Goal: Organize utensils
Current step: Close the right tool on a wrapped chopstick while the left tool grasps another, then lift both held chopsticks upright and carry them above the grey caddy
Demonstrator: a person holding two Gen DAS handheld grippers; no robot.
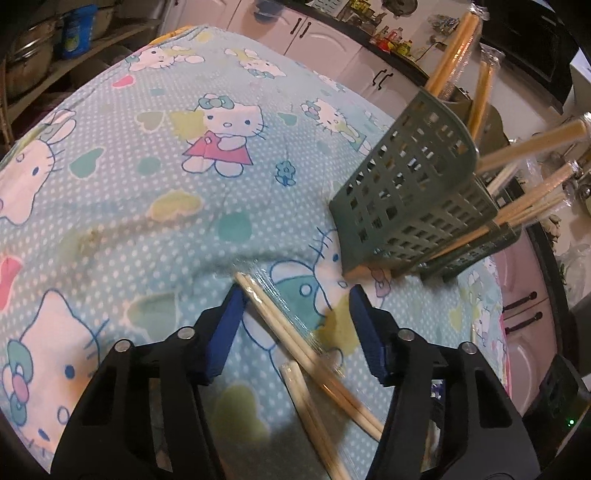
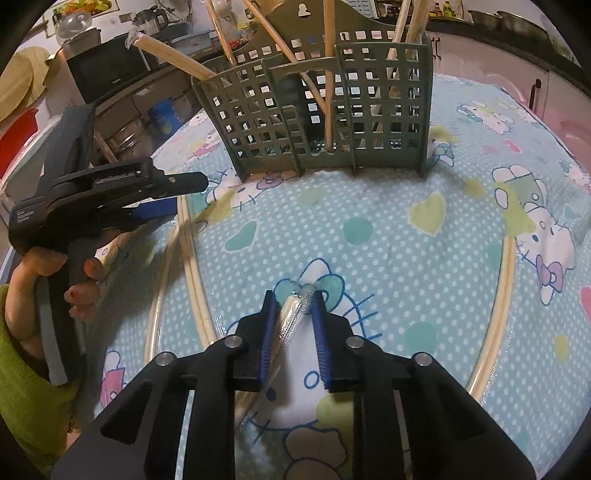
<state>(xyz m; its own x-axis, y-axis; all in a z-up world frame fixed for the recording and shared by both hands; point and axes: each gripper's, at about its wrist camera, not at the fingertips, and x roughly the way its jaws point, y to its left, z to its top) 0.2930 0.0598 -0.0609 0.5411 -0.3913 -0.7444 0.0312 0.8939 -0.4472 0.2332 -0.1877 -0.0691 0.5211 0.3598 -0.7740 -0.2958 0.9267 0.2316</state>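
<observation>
Left wrist view. My left gripper (image 1: 295, 291) hung low over the cartoon-cat cloth (image 1: 155, 206), jaws about half open. A wrapped pair of chopsticks (image 1: 295, 332) lay slantwise on the cloth between the blue pads (image 1: 225, 332); its far tip lay against the left pad, while the right pad stood clear of it. I could not call it gripped. A second pair (image 1: 314, 417) lay beside it, nearer the camera. To the upper right stood the green lattice caddy (image 1: 417, 184), upright on the cloth. Several wrapped chopsticks (image 1: 532, 146) stuck out of its top, leaning various ways. Which compartment each sat in I could not tell from this side.

Right wrist view. My right gripper (image 2: 295, 299) was drawn in narrow on one wrapped pair (image 2: 291, 314), the clear wrapper end poking past the fingertips; the left pad lay against the sticks, and whether the right one did I could not tell. The caddy (image 2: 317, 110) stood straight ahead, showing front compartments divided by walls. Sticks (image 2: 328, 66) rose from the middle section, one upright, others crossing. More leaned out at the left end (image 2: 170, 55) and at the right (image 2: 406, 33). Loose pairs lay on the cloth (image 2: 369, 229) at left (image 2: 192, 266) and at right (image 2: 495, 325), both well apart from the caddy. The left gripper (image 2: 173, 199) showed at the left edge, held in a hand (image 2: 55, 273) with a green sleeve (image 2: 14, 362).
</observation>
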